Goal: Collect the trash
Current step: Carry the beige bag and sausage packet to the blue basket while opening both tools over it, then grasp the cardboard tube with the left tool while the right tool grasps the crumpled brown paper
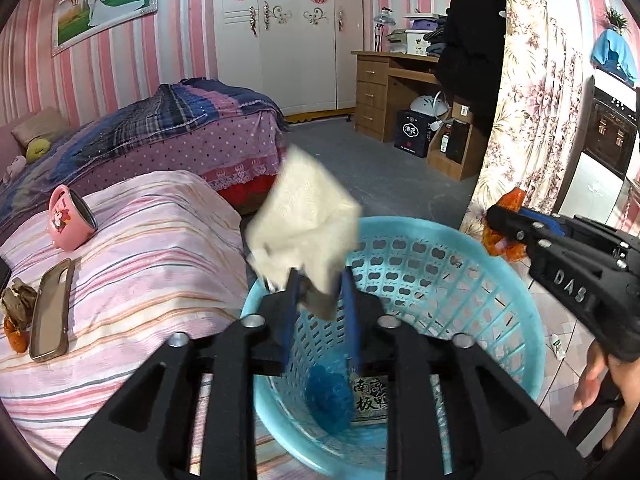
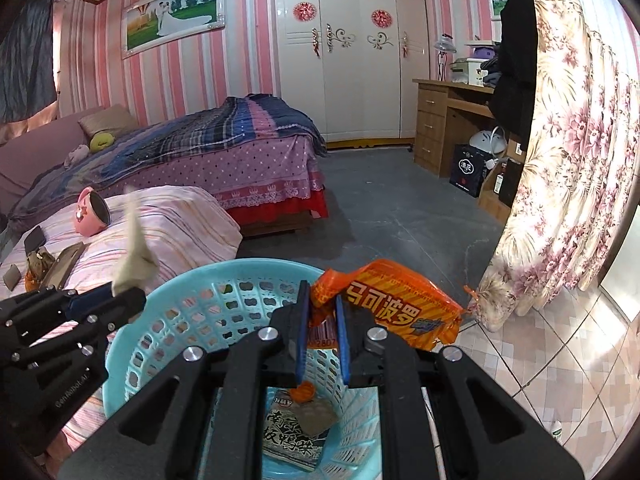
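My left gripper [image 1: 318,280] is shut on a crumpled cream tissue [image 1: 304,216] and holds it over the near rim of the light blue trash basket [image 1: 460,264]. My right gripper [image 2: 322,304] is shut on an orange snack wrapper [image 2: 396,304] above the same basket [image 2: 192,304]. The basket holds a dark printed packet [image 2: 294,432] and a blue wad [image 1: 328,396]. The right gripper shows in the left wrist view [image 1: 496,220], the left gripper in the right wrist view [image 2: 120,296]. More crumpled trash [image 1: 16,308] lies on the striped bed.
A pink-striped bed [image 1: 160,256] stands left of the basket with a pink mug [image 1: 70,218] and a phone case [image 1: 52,308] on it. A floral curtain [image 2: 560,168] hangs at the right. A second bed, a wardrobe and a wooden desk [image 1: 384,92] stand behind.
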`<act>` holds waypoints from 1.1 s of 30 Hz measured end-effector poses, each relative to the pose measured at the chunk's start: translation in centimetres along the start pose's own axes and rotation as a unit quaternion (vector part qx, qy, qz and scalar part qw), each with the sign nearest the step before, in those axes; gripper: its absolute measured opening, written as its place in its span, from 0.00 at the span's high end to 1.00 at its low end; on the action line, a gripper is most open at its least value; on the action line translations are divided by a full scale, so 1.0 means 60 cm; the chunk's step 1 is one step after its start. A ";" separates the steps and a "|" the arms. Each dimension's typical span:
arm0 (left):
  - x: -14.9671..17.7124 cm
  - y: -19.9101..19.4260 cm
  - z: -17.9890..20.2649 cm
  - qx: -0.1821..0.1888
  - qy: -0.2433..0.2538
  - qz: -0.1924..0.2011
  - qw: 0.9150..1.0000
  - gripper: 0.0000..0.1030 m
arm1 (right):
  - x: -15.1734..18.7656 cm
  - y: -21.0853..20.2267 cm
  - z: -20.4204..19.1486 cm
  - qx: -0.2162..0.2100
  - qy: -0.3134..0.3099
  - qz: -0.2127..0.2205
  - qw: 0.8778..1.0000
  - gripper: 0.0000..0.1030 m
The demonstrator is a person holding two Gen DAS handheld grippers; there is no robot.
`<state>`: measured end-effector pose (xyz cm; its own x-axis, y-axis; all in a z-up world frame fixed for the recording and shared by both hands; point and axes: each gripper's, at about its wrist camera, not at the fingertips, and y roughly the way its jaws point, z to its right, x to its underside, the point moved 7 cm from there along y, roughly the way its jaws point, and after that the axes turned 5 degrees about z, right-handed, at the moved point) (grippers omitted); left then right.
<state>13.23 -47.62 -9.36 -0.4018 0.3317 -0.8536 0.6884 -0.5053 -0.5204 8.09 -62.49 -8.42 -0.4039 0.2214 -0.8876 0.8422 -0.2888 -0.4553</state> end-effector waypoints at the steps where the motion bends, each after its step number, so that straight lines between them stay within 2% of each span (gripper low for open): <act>1: 0.000 -0.001 -0.003 -0.001 -0.001 0.001 1.000 0.58 | 0.000 0.001 0.000 0.000 0.002 0.000 1.000 0.88; 3: 0.001 -0.006 -0.014 -0.008 -0.004 0.008 1.000 0.42 | -0.002 0.002 0.001 -0.001 0.003 -0.001 1.000 0.88; 4: 0.001 -0.009 -0.021 -0.011 -0.006 0.010 1.000 0.39 | -0.002 0.003 -0.001 0.000 0.002 -0.001 1.000 0.88; 8: -0.001 -0.025 -0.065 -0.036 -0.017 0.020 0.999 0.14 | -0.003 0.004 -0.008 0.000 -0.002 0.000 1.000 0.88; 9: -0.001 -0.030 -0.079 -0.044 -0.019 0.026 0.999 0.11 | -0.003 0.004 -0.010 0.000 -0.002 0.001 1.000 0.88; 15: -0.002 -0.060 -0.161 -0.079 -0.039 0.035 0.996 0.07 | 0.001 0.010 -0.036 -0.004 -0.015 -0.006 1.000 0.88; 21: -0.009 -0.100 -0.235 -0.119 -0.049 0.047 0.991 0.05 | 0.015 0.031 -0.066 -0.006 -0.026 -0.039 0.999 0.83; 23: -0.009 -0.114 -0.256 -0.126 -0.051 0.049 0.989 0.05 | 0.021 0.040 -0.074 -0.004 -0.028 -0.053 0.998 0.64; 24: -0.009 -0.125 -0.272 -0.132 -0.054 0.051 0.989 0.05 | 0.022 0.041 -0.077 -0.002 -0.027 -0.054 0.998 0.46; 25: -0.008 -0.132 -0.283 -0.134 -0.058 0.052 0.988 0.05 | 0.022 0.041 -0.081 -0.001 -0.023 -0.054 0.998 0.37; 28: -0.003 -0.154 -0.316 -0.146 -0.066 0.054 0.986 0.05 | 0.019 0.040 -0.094 0.001 -0.015 -0.051 0.999 0.31; 30: 0.000 -0.167 -0.338 -0.157 -0.066 0.055 0.984 0.05 | 0.017 0.039 -0.105 0.003 -0.011 -0.047 0.999 0.18; 33: 0.009 -0.190 -0.377 -0.175 -0.068 0.058 0.981 0.05 | 0.011 0.036 -0.127 0.008 -0.014 -0.040 0.999 0.12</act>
<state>18.82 -23.67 -3.28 -0.3684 0.1667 -0.9146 0.8899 -0.2214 -0.3988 12.37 -55.84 -9.47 -0.4788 0.2189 -0.8502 0.8011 -0.2872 -0.5251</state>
